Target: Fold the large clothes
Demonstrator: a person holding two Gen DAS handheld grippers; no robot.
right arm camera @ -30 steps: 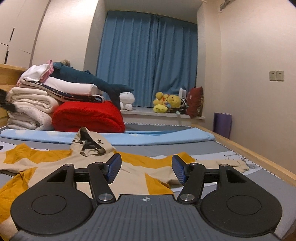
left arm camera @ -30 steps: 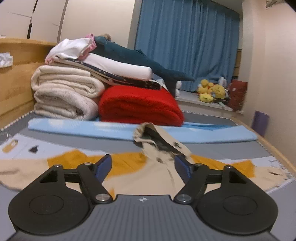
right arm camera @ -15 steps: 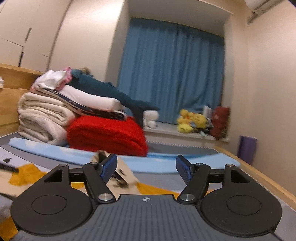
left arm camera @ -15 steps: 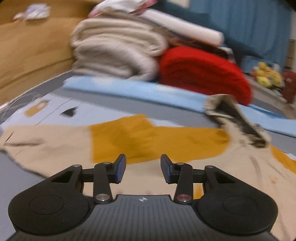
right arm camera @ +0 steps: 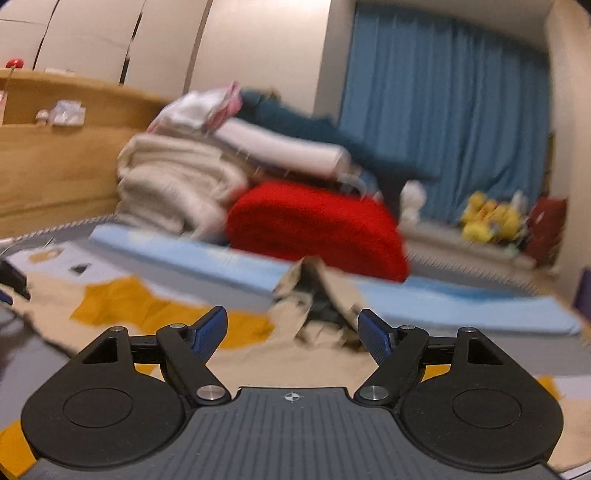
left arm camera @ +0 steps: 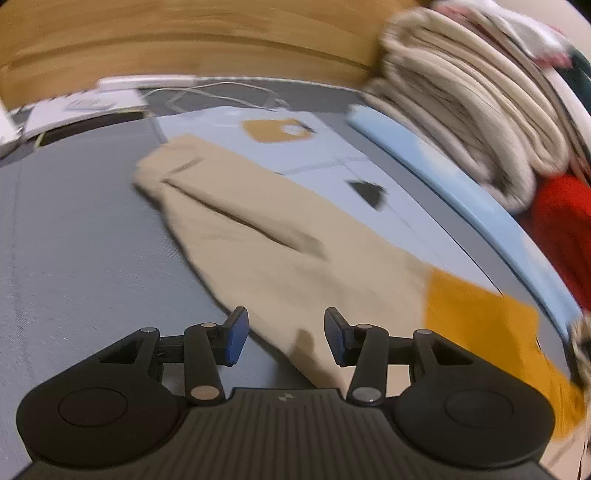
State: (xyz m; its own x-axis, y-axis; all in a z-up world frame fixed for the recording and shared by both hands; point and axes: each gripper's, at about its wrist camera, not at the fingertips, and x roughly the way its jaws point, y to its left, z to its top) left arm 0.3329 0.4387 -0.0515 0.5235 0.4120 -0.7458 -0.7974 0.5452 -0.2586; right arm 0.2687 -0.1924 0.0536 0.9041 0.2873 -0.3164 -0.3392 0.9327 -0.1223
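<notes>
Left wrist view: we see our left gripper (left arm camera: 282,334) w/ jaws apart, nothing between them, poised over the lower edge of the hoodie's (left arm camera: 295,266) beige sleeve. The sleeve runs diagonally away to its cuff at upper left, lying flat on the grey bed surface (left arm camera: 74,240); a mustard panel shows at right. Whether the fingertips touch cloth, we can't tell. The frame is motion-blurred. At the right edge the hood is cut off, and the folded beige blankets (left arm camera: 461,103) and red blanket (left arm camera: 565,221) are only partly in frame. A white cable (left arm camera: 221,92) and some pale items by the wooden headboard (left arm camera: 184,33) are too smeared to identify.

Right wrist view: our right gripper (right arm camera: 291,332) also stands wide apart, empty, w/ the hoodie spread below it and the hood (right arm camera: 314,295) standing up just beyond the tips. This view is blurred too; the dark lining inside the hood is hard to read. The garment's near part is hidden under the gripper body. Behind: a light blue strip (right arm camera: 221,258) of cloth, the blanket stack, blue curtain (right arm camera: 443,129), yellow plush toys (right arm camera: 487,218) on the ledge.
</notes>
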